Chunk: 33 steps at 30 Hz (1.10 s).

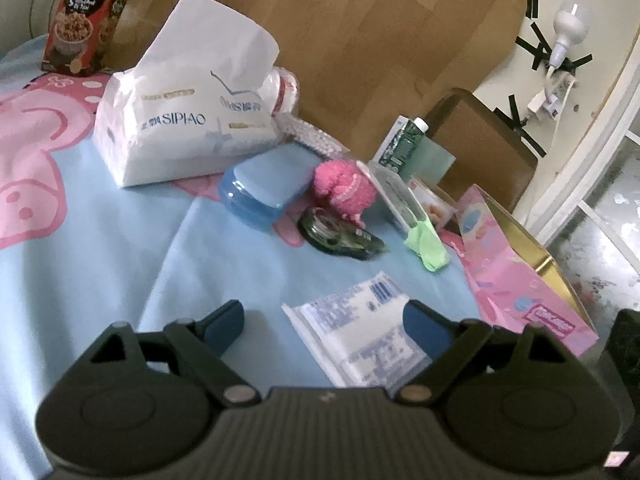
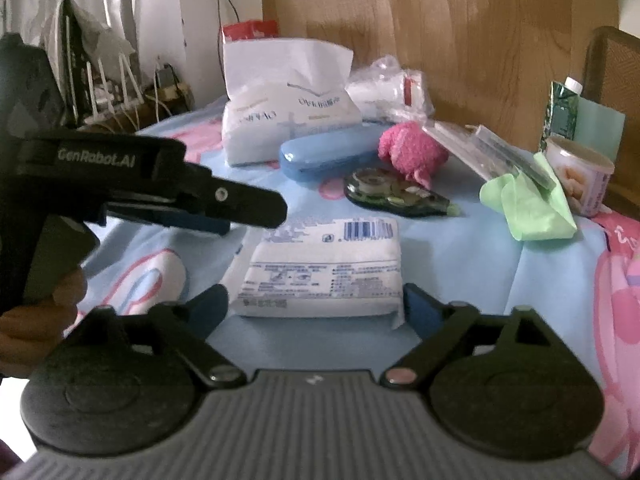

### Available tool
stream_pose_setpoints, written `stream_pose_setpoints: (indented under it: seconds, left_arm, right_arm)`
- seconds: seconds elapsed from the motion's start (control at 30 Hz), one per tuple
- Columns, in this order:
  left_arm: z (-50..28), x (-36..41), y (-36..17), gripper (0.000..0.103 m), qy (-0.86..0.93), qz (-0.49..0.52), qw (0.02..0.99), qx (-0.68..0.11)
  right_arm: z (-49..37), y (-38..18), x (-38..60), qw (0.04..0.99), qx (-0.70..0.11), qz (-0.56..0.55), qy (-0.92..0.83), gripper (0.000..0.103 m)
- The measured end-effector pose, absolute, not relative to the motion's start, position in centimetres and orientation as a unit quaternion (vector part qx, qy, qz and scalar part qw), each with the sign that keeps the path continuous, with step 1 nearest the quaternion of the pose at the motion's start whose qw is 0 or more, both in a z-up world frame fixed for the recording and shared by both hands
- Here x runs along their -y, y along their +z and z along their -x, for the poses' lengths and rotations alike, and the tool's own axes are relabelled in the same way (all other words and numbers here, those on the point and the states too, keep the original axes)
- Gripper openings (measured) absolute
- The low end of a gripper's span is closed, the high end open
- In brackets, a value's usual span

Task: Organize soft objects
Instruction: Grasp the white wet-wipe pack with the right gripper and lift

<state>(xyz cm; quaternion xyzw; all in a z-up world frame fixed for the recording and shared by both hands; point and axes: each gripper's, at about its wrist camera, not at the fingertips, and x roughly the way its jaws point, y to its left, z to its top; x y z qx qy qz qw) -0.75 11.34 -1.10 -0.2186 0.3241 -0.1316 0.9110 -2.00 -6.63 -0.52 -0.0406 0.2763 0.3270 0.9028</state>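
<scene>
The left gripper [image 1: 324, 320] is held low over the blue-and-pink cloth [image 1: 120, 264], level with it, fingers spread wide apart and gripping nothing. In the right wrist view the same tool enters from 9 o'clock, its black body pointing toward 3 o'clock just above the cloth, the person's hand [image 2: 36, 312] wrapped around the handle at the lower left.

The flat tissue packet [image 1: 356, 340] lies on the cloth under the left gripper's right finger, at about 5 o'clock in that view. It is a white wrapped pack, rectangular, with blue print and a barcode on its top face, slightly puffed.

The right gripper [image 2: 316, 308] hovers close over the cloth with both fingers wide apart, one at either end of the packet's near edge; whether they touch it cannot be told.

Beyond the packet, toward 12 o'clock, sit the large tissue pack [image 2: 288, 116], blue case [image 2: 324, 154] and pink plush [image 2: 412, 152]. A green cloth [image 2: 528, 208] lies at 2 o'clock.
</scene>
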Motion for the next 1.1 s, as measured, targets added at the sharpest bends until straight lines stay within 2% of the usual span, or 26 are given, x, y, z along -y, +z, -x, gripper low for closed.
stream_pose_setpoints:
  seconds: [0.03, 0.13, 0.5, 0.6, 0.67, 0.7, 0.73, 0.77, 0.83, 1.1]
  left_arm:
    - [0.8, -11.3, -1.1, 0.090, -0.134, 0.219, 0.910, -0.325]
    - [1.0, -11.0, -1.0, 0.089, -0.140, 0.218, 0.908, -0.329]
    - [1.7, -11.6, -0.5, 0.088, -0.141, 0.215, 0.908, -0.332]
    - [2.1, -12.1, -0.4, 0.081, -0.149, 0.228, 0.902, -0.336]
    - [2.1, -11.9, -0.7, 0.074, -0.152, 0.228, 0.898, -0.345]
    - [1.9, -11.5, -1.0, 0.067, -0.154, 0.227, 0.894, -0.353]
    - [1.7, -11.1, -1.2, 0.064, -0.154, 0.225, 0.895, -0.354]
    - [1.7, -10.6, -1.2, 0.064, -0.150, 0.217, 0.899, -0.350]
    - [1.4, -9.0, -0.7, 0.064, -0.140, 0.191, 0.905, -0.354]
    - [-0.5, -4.1, 4.8, 0.064, -0.191, 0.134, 0.926, -0.299]
  right_arm:
    - [2.2, -0.4, 6.9, 0.904, -0.267, 0.035, 0.332, 0.092]
    - [2.1, -0.5, 6.9, 0.899, -0.273, 0.031, 0.341, 0.082]
    - [2.0, -0.6, 6.4, 0.893, -0.289, 0.046, 0.342, 0.089]
    - [1.9, -0.7, 6.4, 0.892, -0.290, 0.047, 0.343, 0.089]
    - [1.9, -0.7, 6.3, 0.892, -0.291, 0.048, 0.343, 0.089]
    - [1.9, -0.7, 6.2, 0.892, -0.291, 0.050, 0.344, 0.089]
    - [1.9, -0.7, 6.1, 0.891, -0.290, 0.054, 0.345, 0.088]
    - [2.0, -0.7, 5.9, 0.892, -0.286, 0.061, 0.344, 0.080]
    - [2.4, -0.7, 5.8, 0.900, -0.275, 0.074, 0.331, 0.072]
    - [3.2, 2.0, 10.2, 0.946, -0.194, 0.033, 0.257, 0.071]
